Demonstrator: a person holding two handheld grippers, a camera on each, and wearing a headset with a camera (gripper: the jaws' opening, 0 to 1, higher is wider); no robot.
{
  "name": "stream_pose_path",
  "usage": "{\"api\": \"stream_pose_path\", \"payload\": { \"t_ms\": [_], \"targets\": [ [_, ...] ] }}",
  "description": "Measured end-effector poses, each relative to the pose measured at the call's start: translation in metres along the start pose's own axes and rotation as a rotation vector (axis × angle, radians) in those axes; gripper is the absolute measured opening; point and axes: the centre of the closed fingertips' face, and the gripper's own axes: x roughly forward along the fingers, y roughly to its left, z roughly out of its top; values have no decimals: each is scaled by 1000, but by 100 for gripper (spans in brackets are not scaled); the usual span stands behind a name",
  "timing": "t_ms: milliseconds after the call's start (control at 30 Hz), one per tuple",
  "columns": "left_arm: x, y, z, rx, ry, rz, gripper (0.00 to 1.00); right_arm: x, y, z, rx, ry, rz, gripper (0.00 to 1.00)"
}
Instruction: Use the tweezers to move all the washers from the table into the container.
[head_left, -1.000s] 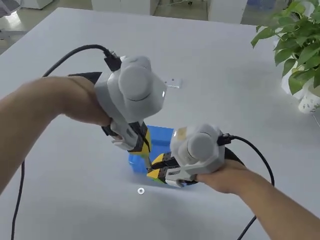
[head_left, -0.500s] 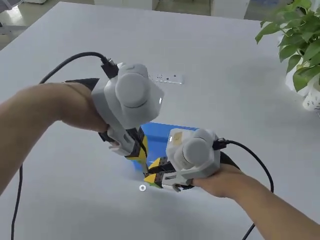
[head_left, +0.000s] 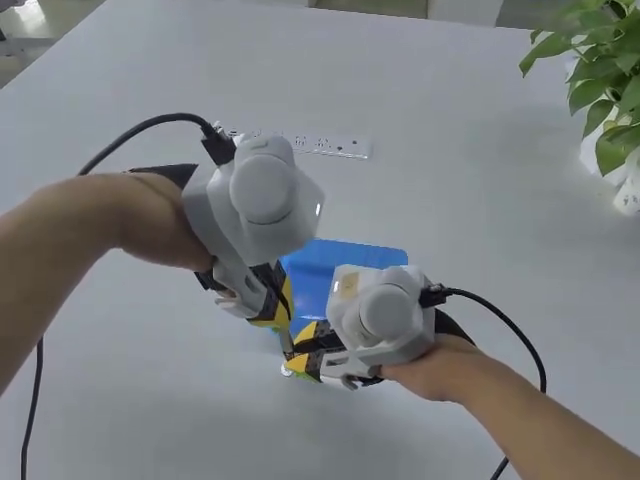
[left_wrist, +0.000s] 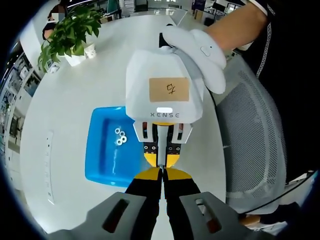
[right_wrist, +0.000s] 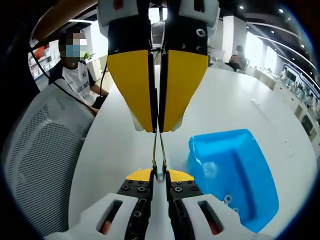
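Beside the blue plastic container (head_left: 345, 262), your left gripper (left_wrist: 162, 172) and right gripper (right_wrist: 159, 174) both clamp the thin metal tweezers (right_wrist: 155, 160); whether their tips are closed cannot be told.

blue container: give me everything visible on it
The blue container is a shallow, open-topped rectangular tray with rounded corners and low sloped walls, glossy like plastic. It sits flat and upright on the grey table. A small cluster of washers lies inside toward one end; the rest of its floor looks bare. Nothing grips it.
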Motion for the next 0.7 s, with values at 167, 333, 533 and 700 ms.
{"api": "stream_pose_path", "payload": {
  "t_ms": [167, 333, 533, 700],
  "targets": [
    [3, -2, -4, -11, -2, -7, 5, 5, 3, -2, -4, 6, 13, 11],
    [6, -3, -8, -21, -3, -13, 5, 10, 4, -3, -5, 10, 23, 12],
    [10, -2, -10, -24, -2, -18, 5, 14, 3, -5, -6, 15, 29, 12],
    [10, -2, -8, -27, -11, -19, 5, 15, 3, -7, -2, 16, 31, 13]
  ]
}}
